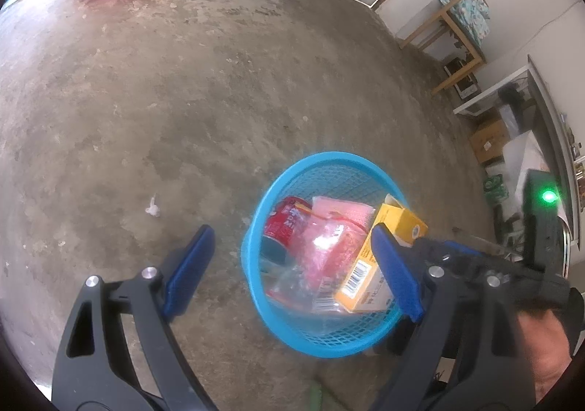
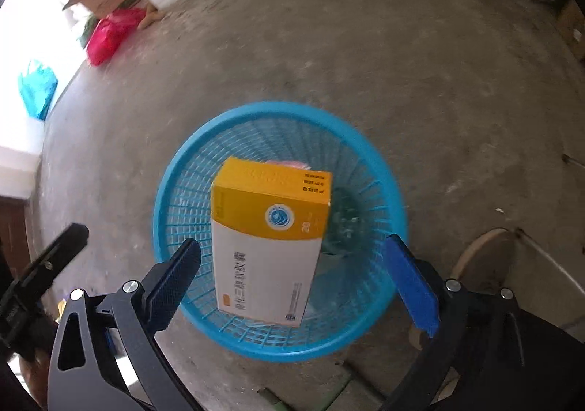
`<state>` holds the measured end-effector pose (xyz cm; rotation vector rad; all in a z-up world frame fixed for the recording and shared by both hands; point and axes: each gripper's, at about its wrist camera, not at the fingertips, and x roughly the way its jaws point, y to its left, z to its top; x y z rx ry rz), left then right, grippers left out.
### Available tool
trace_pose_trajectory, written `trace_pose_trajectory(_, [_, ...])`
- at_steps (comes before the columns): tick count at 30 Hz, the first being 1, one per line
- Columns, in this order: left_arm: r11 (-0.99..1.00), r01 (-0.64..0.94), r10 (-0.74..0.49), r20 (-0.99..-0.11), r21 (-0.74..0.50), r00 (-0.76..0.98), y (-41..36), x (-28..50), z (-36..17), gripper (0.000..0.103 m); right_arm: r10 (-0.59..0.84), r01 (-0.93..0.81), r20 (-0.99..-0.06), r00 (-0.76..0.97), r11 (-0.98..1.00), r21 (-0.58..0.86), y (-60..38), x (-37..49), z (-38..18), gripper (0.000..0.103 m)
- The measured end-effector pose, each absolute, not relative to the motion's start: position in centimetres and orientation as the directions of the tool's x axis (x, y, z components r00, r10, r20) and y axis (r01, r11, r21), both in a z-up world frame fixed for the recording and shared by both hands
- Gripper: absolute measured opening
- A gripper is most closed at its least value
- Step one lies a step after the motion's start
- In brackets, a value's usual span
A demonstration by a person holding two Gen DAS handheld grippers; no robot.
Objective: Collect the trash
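Dropping the yellow-and-white medicine box (image 2: 268, 241) into the blue mesh basket (image 2: 175, 169) is the step you look to be on: your right gripper (image 2: 292, 279) hangs above the basket with its jaws wide apart, and the box sits between them, touching neither pad. Whether it is falling or already propped on the trash below, you cannot tell from here. In the left view the box leans on end against the basket's near side, beside a red can (image 1: 283, 222) and a pink plastic packet (image 1: 329, 246). Your left gripper (image 1: 292, 272) hovers just beside the basket over the concrete floor (image 1: 182, 100), jaws also apart and empty. A small white scrap (image 1: 153, 208) lies on the floor near the basket, so the next move likely calls for swinging the left gripper to it and closing low.
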<state>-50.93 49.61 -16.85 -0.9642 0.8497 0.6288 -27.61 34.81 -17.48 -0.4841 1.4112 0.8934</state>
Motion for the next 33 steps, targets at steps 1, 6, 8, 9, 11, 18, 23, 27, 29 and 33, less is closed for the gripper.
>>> trace_pose_trajectory(1, [0.446, -0.778, 0.089, -0.843, -0.442, 0.530, 49.5, -50.8, -16.8, 0.083, 0.258, -0.766, -0.964, -0.071, 0.605, 0.218, 34.5, -27.3, -17.1, 0.097])
trace_pose_trajectory(6, [0.470, -0.765, 0.074, -0.844, -0.440, 0.531, 48.5, -50.1, -16.7, 0.083, 0.281, -0.772, -0.957, 0.064, 0.622, 0.131, 32.6, -26.4, -13.2, 0.097])
trace_pose_trajectory(8, [0.481, -0.758, 0.061, -0.846, -0.439, 0.529, 48.1, -49.8, -16.7, 0.083, 0.297, -0.772, -0.944, 0.142, 0.631, 0.082, 31.7, -26.0, -11.1, 0.097])
trace_pose_trajectory(9, [0.487, -0.758, 0.058, -0.849, -0.435, 0.524, 47.9, -49.6, -16.8, 0.083, 0.305, -0.771, -0.936, 0.174, 0.634, 0.063, 31.4, -25.9, -10.2, 0.097])
trace_pose_trajectory(11, [0.506, -0.756, 0.059, -0.858, -0.415, 0.510, 47.3, -49.1, -16.6, 0.084, 0.310, -0.771, -0.918, 0.249, 0.637, 0.006, 30.4, -25.6, -8.5, 0.097])
trace_pose_trajectory(18, [0.633, -0.742, 0.158, -0.901, -0.221, 0.404, 44.5, -46.6, -15.2, 0.089, 0.384, -0.764, -0.837, 0.390, 0.642, -0.062, 29.1, -26.1, -4.6, 0.097])
trace_pose_trajectory(23, [0.680, -0.728, 0.246, -0.911, -0.081, 0.332, 43.1, -44.8, -14.3, 0.090, 0.386, -0.798, -0.859, 0.336, 0.601, -0.042, 29.9, -27.0, -5.5, 0.097])
trace_pose_trajectory(27, [0.690, -0.723, 0.290, -0.906, -0.025, 0.308, 42.4, -43.6, -13.6, 0.092, 0.358, -0.796, -0.890, 0.281, 0.605, -0.008, 29.6, -26.9, -6.3, 0.097])
trace_pose_trajectory(29, [0.690, -0.724, 0.292, -0.907, -0.019, 0.303, 42.2, -43.2, -13.5, 0.092, 0.343, -0.785, -0.902, 0.262, 0.620, 0.008, 29.5, -26.7, -6.8, 0.097])
trace_pose_trajectory(33, [0.685, -0.728, 0.285, -0.911, -0.023, 0.297, 41.7, -42.8, -13.4, 0.092, 0.342, -0.758, -0.901, 0.266, 0.652, 0.024, 28.9, -26.5, -7.0, 0.097])
